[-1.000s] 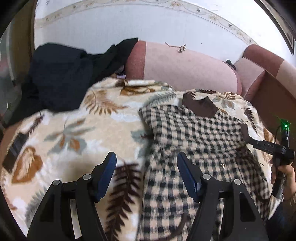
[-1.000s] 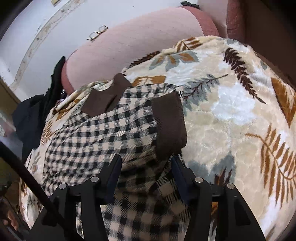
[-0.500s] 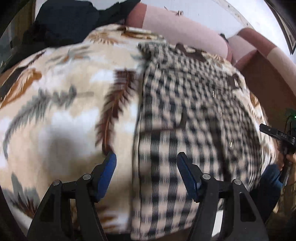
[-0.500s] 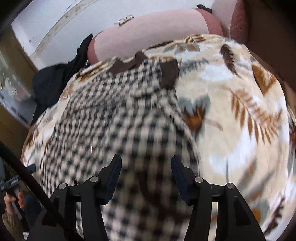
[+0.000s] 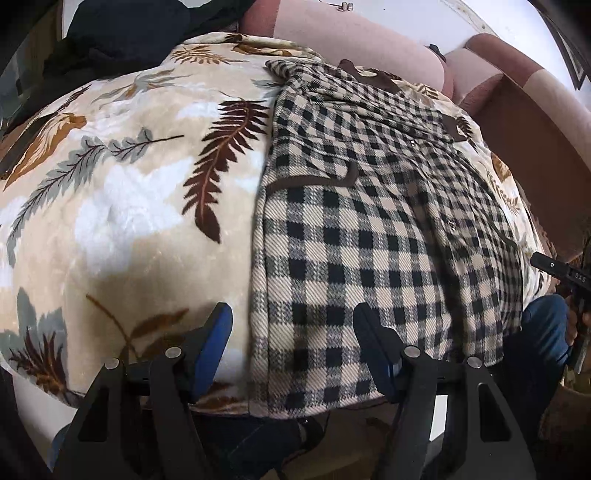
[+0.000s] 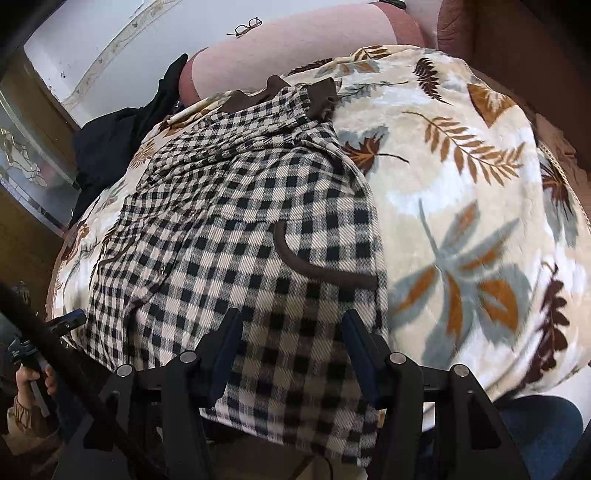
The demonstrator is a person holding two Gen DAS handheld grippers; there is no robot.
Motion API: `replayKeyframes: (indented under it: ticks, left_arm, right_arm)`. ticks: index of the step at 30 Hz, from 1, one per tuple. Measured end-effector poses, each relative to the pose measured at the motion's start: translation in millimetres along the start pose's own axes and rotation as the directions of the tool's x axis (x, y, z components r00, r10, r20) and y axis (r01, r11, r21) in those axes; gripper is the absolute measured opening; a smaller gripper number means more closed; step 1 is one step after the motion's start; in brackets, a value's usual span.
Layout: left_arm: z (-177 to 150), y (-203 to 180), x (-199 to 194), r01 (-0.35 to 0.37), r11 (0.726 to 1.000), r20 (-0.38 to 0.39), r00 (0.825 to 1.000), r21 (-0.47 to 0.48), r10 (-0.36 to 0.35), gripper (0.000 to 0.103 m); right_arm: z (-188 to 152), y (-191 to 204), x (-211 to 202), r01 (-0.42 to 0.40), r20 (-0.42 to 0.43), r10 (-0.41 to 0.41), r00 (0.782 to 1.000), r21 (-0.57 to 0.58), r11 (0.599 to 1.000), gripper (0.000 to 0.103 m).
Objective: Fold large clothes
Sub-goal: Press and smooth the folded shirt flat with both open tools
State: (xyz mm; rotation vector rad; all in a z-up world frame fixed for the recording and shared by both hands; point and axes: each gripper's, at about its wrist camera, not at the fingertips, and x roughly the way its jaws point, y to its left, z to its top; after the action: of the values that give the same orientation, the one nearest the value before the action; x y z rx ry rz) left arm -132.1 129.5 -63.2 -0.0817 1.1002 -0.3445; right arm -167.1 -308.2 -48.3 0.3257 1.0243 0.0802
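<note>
While only our right view shows the glasses [image 6: 248, 27], our left gripper [image 5: 291, 345] and right gripper [image 6: 291, 349] gape empty over the flat checked shirt [image 5: 369, 236], brown-trimmed.

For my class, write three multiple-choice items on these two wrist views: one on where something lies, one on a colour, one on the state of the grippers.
1. Where do the eyeglasses lie?
A. on the sofa backrest
B. on the checked shirt
C. on the floor

2. What colour is the checked shirt's collar?
A. red
B. brown
C. white

3. How do the left gripper and the right gripper stand?
A. both shut on the shirt
B. one shut
C. both open

Answers: 1 A, they sit atop the pink sofa backrest. 2 B, the collar is dark brown. 3 C, each view shows a wide gap between the fingers.
</note>
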Motion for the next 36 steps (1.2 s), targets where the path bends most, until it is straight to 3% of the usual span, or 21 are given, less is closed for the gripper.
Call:
replayKeyframes:
  ticks: [16, 29, 33, 35, 36]
  left_arm:
    - [-15, 2, 10, 0.004, 1.000, -0.036, 0.999, -0.011, -0.004, 0.067]
    - [-25, -1, 18, -0.021, 1.000, -0.085, 0.996, 0.004, 0.021, 0.066]
    - [-27, 6, 14, -0.021, 0.999, -0.055, 0.998, -0.048, 0.018, 0.051]
    - [-28, 11, 12, -0.007, 0.997, -0.048, 0.999, -0.077, 0.003, 0.032]
    - [-28, 14, 11, 0.009, 0.995, -0.049, 0.999, -0.096, -0.013, 0.027]
  right_arm:
    - [-35, -31, 17, 0.040, -0.120, -0.026, 0.992, 0.120, 0.992, 0.064]
    - [-55, -36, 34, -0.005, -0.169, 0.036, 0.985, 0.178, 0.984, 0.067]
    - [-59, -39, 36, -0.027, -0.169, 0.062, 0.984, 0.201, 0.979, 0.066]
    - [-61, -40, 37, -0.038, -0.173, 0.076, 0.982, 0.216, 0.976, 0.064]
    - [-62, -41, 37, -0.040, -0.170, 0.079, 0.982, 0.225, 0.974, 0.062]
